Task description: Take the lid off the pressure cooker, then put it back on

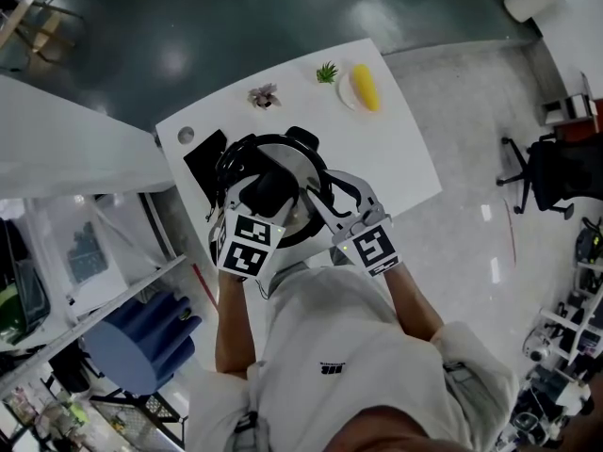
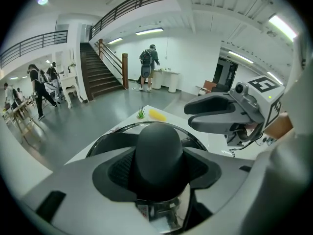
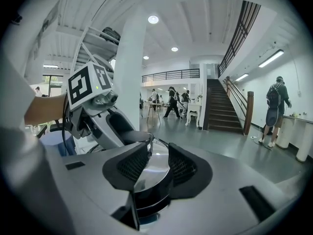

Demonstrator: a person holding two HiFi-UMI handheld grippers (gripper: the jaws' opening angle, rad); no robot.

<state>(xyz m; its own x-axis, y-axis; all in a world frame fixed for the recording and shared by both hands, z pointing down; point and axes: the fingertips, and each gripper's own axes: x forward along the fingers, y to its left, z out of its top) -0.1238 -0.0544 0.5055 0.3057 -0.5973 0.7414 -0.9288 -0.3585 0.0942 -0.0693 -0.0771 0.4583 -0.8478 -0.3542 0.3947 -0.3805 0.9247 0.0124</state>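
Observation:
The pressure cooker (image 1: 303,163) stands on the white table (image 1: 405,158) with its steel lid (image 2: 113,138) on it. My left gripper (image 1: 267,194) reaches down over the lid, its pads pressed on both sides of the black lid knob (image 2: 159,148). My right gripper (image 1: 318,203) comes in at the cooker's right side. In the right gripper view its pads (image 3: 131,165) close round a steel-and-black part at the cooker's edge (image 3: 155,173), which looks like the side handle. The left gripper's body hides much of the lid in the head view.
A yellow item on a small plate (image 1: 365,87), a small green plant (image 1: 327,72) and a dried-flower ornament (image 1: 264,95) sit along the table's far edge. A black mat (image 1: 203,156) lies left of the cooker. Shelving and blue chairs (image 1: 141,342) stand at the left.

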